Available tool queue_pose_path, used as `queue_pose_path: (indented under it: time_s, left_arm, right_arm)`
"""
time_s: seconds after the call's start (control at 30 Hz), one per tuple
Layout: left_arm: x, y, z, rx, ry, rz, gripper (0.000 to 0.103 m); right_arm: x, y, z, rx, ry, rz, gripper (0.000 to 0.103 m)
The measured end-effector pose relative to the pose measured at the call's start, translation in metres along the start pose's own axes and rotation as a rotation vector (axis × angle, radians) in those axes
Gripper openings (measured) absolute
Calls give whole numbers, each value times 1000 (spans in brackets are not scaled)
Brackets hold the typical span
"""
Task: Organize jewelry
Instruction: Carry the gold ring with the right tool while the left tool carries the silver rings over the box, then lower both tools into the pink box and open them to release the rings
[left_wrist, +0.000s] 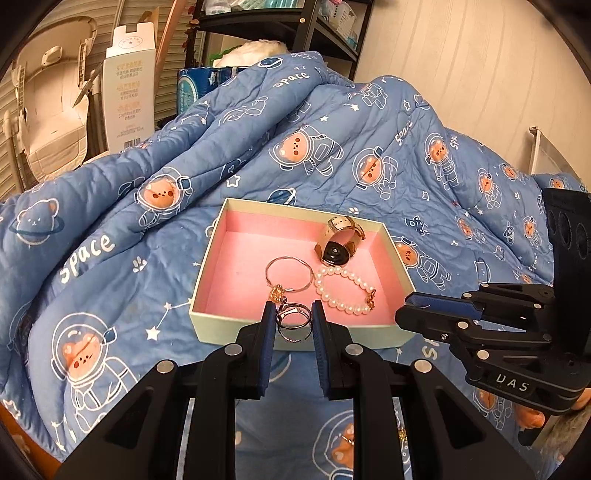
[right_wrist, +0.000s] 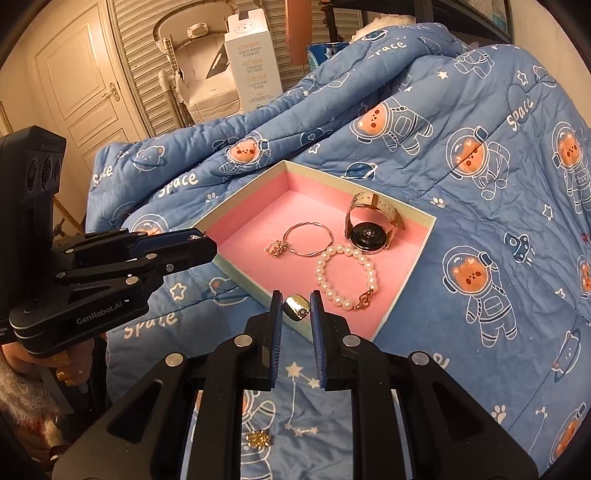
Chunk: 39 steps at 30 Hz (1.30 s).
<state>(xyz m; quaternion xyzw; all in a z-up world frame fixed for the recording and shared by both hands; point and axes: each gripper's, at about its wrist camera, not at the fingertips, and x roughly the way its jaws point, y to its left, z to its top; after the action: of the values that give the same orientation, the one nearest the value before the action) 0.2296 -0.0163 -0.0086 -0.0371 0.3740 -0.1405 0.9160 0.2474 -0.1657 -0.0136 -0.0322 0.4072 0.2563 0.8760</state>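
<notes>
A cream panelled door (right_wrist: 79, 88) stood beside slatted shutters (right_wrist: 136, 55); black shelving (left_wrist: 295, 29) rose against warm-lit beige walls (left_wrist: 461, 55).

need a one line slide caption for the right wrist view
Right gripper holds a gold ring above the pink-lined box edge, near the pearl bracelet.

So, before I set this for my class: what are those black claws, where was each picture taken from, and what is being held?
A person holds two hand-held grippers, each with a camera looking along its fingers. The left wrist view shows the left gripper clamping silver rings; the right wrist view shows the right gripper clamping a gold ring. Each also appears in the other's picture. On a blue quilt sits a pink-lined box containing a watch, a pearl bracelet and a thin bangle.
</notes>
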Motion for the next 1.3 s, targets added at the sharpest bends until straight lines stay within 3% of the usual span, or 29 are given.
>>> queue_pose_path:
  time_s: [0.53, 1.3]
  left_arm:
    - [76, 10, 44, -41, 165, -22, 19]
    - [121, 8, 44, -27, 253, 11, 19]
  right_arm:
    - [52, -11, 25, -49, 71, -75, 16]
    - [86, -15, 37, -89, 157, -114, 16]
